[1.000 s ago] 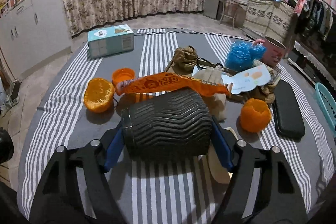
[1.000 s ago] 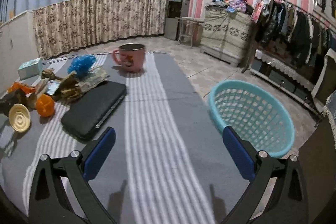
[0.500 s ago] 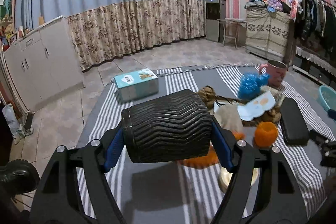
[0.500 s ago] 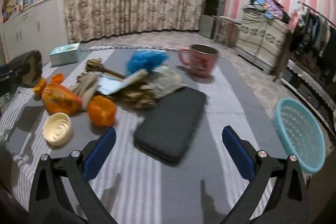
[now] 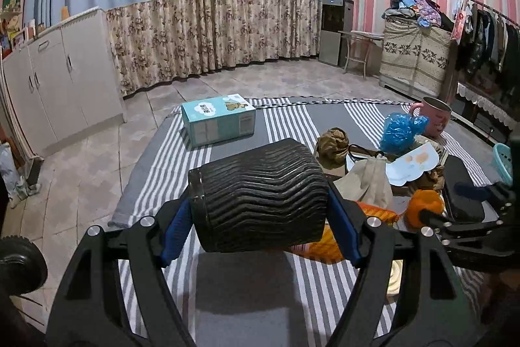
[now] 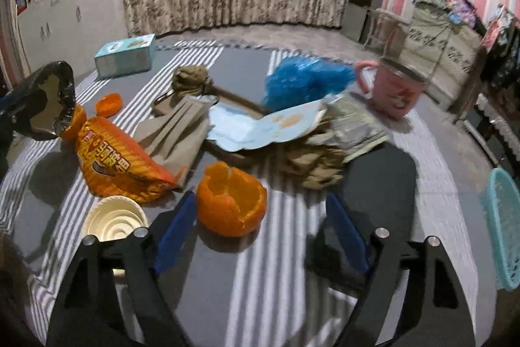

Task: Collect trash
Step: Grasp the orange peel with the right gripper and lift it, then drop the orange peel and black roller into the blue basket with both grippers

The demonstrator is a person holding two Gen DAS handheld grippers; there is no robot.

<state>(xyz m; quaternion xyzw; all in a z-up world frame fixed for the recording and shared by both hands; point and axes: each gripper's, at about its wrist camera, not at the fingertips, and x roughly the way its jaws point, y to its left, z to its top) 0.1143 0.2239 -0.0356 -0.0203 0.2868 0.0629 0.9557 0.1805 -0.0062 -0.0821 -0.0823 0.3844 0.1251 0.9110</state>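
Striped grey cloth (image 6: 260, 298) covers the surface. A ribbed black cup (image 5: 260, 194) is gripped by the left tool (image 5: 260, 210). An orange peel (image 6: 230, 200) lies between the right tool's (image 6: 260, 236) jaws, which have just been closing, untouched.

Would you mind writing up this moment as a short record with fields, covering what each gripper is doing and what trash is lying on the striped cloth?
left gripper: shut on the black ribbed cup, held above the cloth
right gripper: open, jaws just been closing, nothing pressed between them; orange peel just ahead, near its left finger
trash pile: orange snack bag, blue plastic bag, cream lid, crumpled brown paper
other items: pink mug, black case, tissue box
basket: teal basket at the right edge
surface: striped cloth
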